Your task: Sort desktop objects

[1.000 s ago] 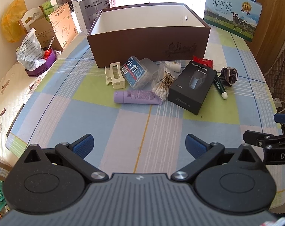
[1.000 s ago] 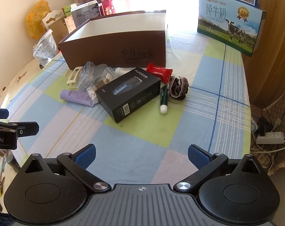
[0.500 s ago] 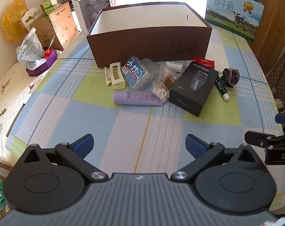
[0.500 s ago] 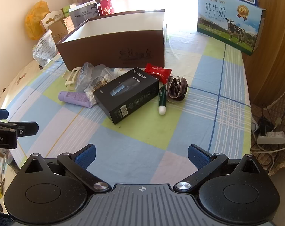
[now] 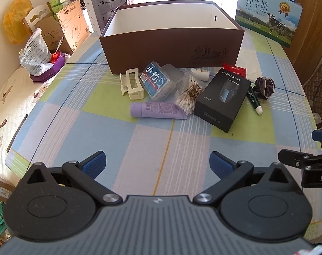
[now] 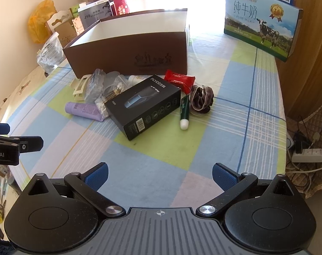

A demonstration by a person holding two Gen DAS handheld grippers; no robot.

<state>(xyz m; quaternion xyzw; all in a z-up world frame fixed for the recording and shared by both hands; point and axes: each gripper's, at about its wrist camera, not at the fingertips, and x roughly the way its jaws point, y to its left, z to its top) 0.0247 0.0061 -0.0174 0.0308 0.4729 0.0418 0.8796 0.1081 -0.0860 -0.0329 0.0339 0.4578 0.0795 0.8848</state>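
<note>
Storage box point(image 5: 171, 48) sitting at table's point(image 5: 97, 140) rear. Shaver box point(image 5: 222, 99) lying before it, cotton swabs point(image 5: 188, 97) lying left, scrunchie point(image 5: 265, 85) lying right.

Both tools are creeping forward over the desk point(image 5: 75, 136), jaws spread and empty. Ahead of the left tool point(image 5: 157, 162), the brown box point(image 5: 173, 48) and the clutter in front of it are sitting slightly higher in its view than a second ago. Ahead of the right tool point(image 6: 159, 175), the black box point(image 6: 142, 106) and green tube point(image 6: 184, 112) are drifting slightly up-left.
</note>
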